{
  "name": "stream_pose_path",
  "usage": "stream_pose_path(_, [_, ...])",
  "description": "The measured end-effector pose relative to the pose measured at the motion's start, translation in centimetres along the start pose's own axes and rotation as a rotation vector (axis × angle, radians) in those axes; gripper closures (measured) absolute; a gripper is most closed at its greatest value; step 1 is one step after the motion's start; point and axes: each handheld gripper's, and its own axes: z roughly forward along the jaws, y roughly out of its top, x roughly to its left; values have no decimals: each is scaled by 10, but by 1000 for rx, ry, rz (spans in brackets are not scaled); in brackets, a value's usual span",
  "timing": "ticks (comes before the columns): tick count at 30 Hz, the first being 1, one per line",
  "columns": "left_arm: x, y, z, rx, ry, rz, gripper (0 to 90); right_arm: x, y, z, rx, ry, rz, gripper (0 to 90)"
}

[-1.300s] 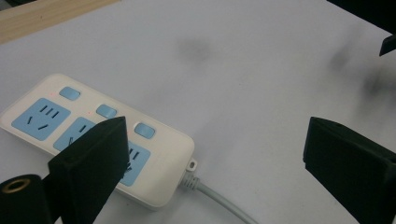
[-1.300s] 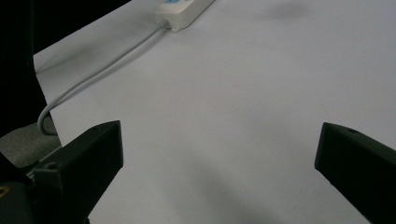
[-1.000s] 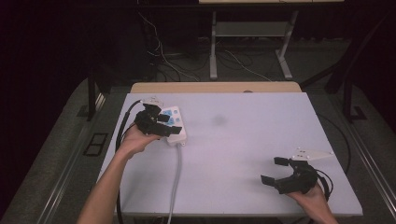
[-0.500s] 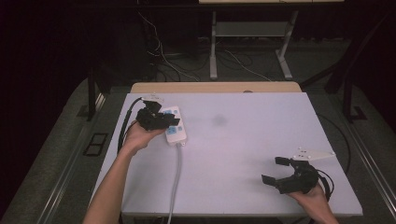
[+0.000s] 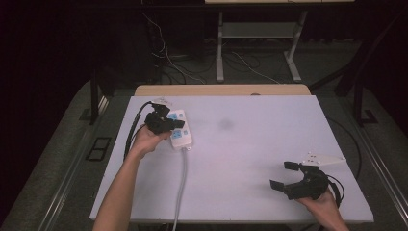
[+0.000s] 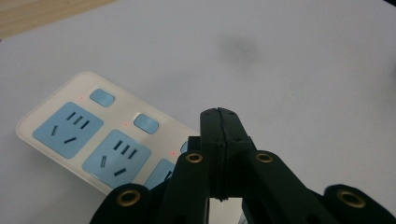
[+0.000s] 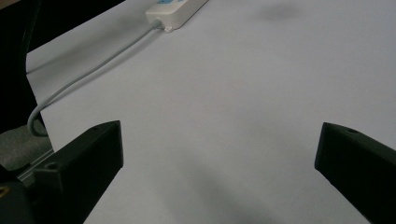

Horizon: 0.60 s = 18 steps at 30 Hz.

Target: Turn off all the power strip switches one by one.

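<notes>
Left gripper (image 6: pixel 219 114): jaws just closed together, empty, over the white plastic power strip (image 6: pixel 60 135) with blue sockets, red lamps lit.
Right gripper (image 7: pixel 219 154): jaws wide apart, near the white table's (image 5: pixel 250 159) right front corner.
Strip's grey cord (image 7: pixel 88 70): runs off the front edge.

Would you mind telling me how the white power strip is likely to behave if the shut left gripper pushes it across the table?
The power strip lies flat, so it would probably slide, not tip. Its grey cord hangs off the table's near edge and may drag, turning it. The rigid-looking casing likely won't flex under the left gripper.
</notes>
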Motion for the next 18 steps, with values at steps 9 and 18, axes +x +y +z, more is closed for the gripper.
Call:
stream_pose_path(9, [3,-2,17,56,22,5,893,0,0,0,0,0,-1,10])
stream_pose_path(18, [7,-5,28,83,59,5,892,0,0,0,4,-2,0,10])
